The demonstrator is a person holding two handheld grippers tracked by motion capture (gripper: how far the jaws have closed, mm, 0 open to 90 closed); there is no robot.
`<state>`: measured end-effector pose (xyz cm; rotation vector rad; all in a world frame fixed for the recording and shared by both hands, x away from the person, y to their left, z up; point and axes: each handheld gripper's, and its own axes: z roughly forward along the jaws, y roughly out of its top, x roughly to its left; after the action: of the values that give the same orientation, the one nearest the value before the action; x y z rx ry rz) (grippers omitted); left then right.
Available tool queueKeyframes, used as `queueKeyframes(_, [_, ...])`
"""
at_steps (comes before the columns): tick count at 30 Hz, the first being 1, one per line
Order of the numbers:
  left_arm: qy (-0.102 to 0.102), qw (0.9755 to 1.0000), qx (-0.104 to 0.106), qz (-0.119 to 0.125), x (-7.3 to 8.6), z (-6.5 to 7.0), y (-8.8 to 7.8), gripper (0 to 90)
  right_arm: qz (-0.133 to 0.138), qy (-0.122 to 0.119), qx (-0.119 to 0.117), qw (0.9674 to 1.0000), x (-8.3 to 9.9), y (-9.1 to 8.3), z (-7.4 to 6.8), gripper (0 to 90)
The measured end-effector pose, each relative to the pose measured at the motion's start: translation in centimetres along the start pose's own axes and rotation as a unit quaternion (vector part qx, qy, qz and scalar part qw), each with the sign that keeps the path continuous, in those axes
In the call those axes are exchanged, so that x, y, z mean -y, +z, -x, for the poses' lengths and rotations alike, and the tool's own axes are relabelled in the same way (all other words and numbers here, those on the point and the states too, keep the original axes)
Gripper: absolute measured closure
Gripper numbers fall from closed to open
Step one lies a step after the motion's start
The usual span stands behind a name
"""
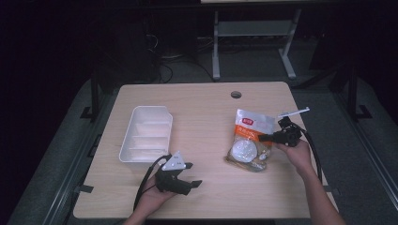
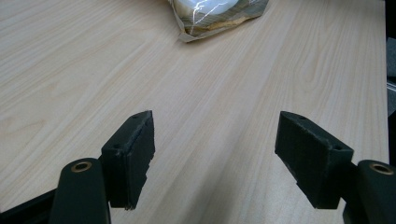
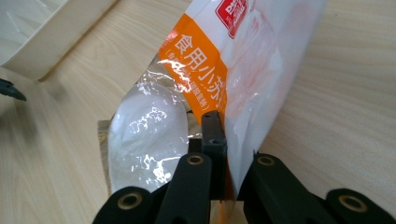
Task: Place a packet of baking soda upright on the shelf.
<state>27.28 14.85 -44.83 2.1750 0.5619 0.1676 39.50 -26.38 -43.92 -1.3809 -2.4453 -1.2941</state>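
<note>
Black jaws of our right gripper (image 3: 219, 140) are pinched together on the edge of the orange-and-white snack bag (image 3: 224, 70), which fills the right gripper view just ahead of them. Seen from above, that bag (image 1: 249, 140) lies at about four o'clock from the middle of the table (image 1: 206, 108), with the right gripper (image 1: 270, 137) biting its three o'clock side. Our left gripper (image 1: 191, 174) waits near six o'clock, jaws spread wide over bare wood with nothing between them. At nine o'clock sits the white divided tray (image 1: 146, 133), which looks empty.

We judge the grip to be the weak point. Only a thin strip of slick film sits between the pads, while the heavy, bulging contents hang off to one side. If we lift quickly, the film could slide out or the bag could swing and drop. A hard squeeze on the seam might also tear it. Bringing the left gripper under the bulge would steady it.
</note>
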Motion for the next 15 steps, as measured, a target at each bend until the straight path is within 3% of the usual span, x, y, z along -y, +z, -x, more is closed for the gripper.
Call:
queueKeyframes(12, [0.001, 1.0, 0.003, 0.002, 0.0, 0.1, 0.0, 28.1, 0.023, -0.046, -0.007, 0.9987, -0.4, -1.9, -3.1, 89.3])
queueKeyframes(15, [0.005, 1.0, 0.004, -0.001, 0.0, 0.2, 0.0, 28.0, 0.024, -0.061, -0.012, 0.9978, -1.0, -2.7, -4.4, 89.4])
